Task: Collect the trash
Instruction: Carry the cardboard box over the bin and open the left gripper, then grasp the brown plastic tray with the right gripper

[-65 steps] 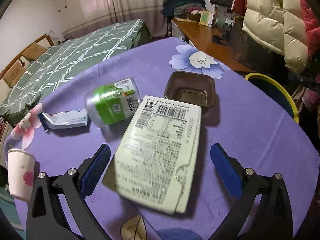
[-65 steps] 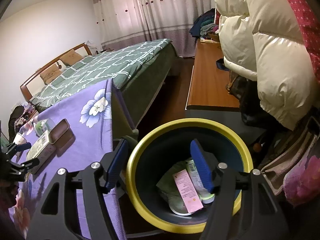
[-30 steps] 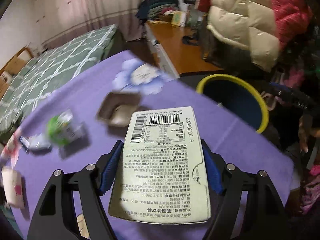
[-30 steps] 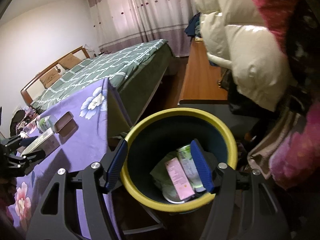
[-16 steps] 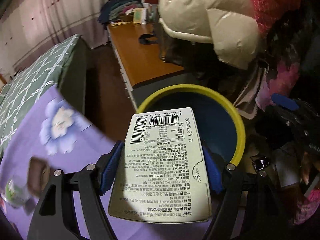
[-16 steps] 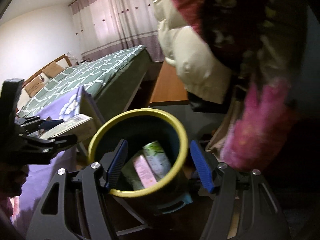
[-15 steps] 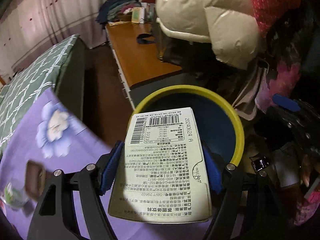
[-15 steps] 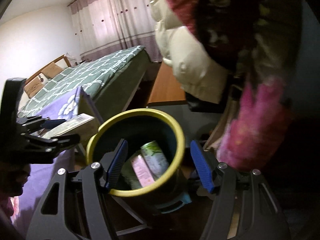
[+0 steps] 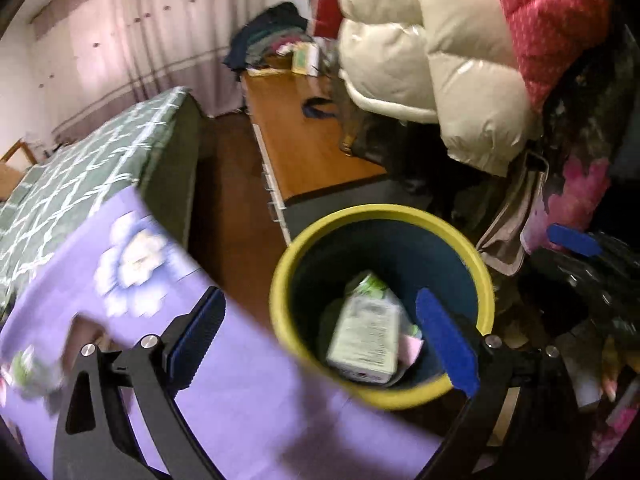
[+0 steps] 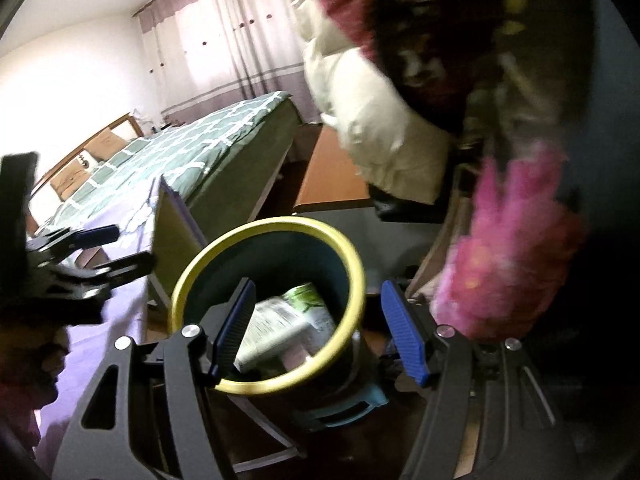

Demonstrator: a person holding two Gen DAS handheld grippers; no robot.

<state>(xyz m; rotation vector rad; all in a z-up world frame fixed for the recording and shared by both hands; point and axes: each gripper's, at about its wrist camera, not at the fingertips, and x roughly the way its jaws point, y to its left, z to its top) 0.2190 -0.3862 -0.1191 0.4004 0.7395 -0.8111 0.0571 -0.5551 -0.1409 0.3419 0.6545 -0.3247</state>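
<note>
The dark blue trash bin with a yellow rim (image 9: 280,280) stands beside the table's edge. A cream printed box (image 9: 366,336) lies inside it on a green-and-white carton (image 9: 370,282) and a pink packet (image 9: 412,350). My left gripper (image 9: 320,340) hangs over the bin's near side; its jaws are opening and nothing is between them. In the right wrist view the bin (image 10: 352,256) and the box (image 10: 276,328) sit below my right gripper (image 10: 320,330). It stands open, one pad over the bin's mouth and one past its right rim. The left gripper (image 10: 116,250) shows at the left.
The purple flowered tablecloth (image 9: 240,392) covers the table at the left, with a blurred brown tray (image 9: 86,332) and green bottle (image 9: 28,364) on it. A green checked bed (image 9: 80,168), a wooden desk (image 9: 304,152) and hanging padded coats (image 9: 440,80) surround the bin.
The left gripper carried the cream box from the table to over the bin, then its jaws spread and the box dropped in. The right gripper swung slightly, its jaws unchanged.
</note>
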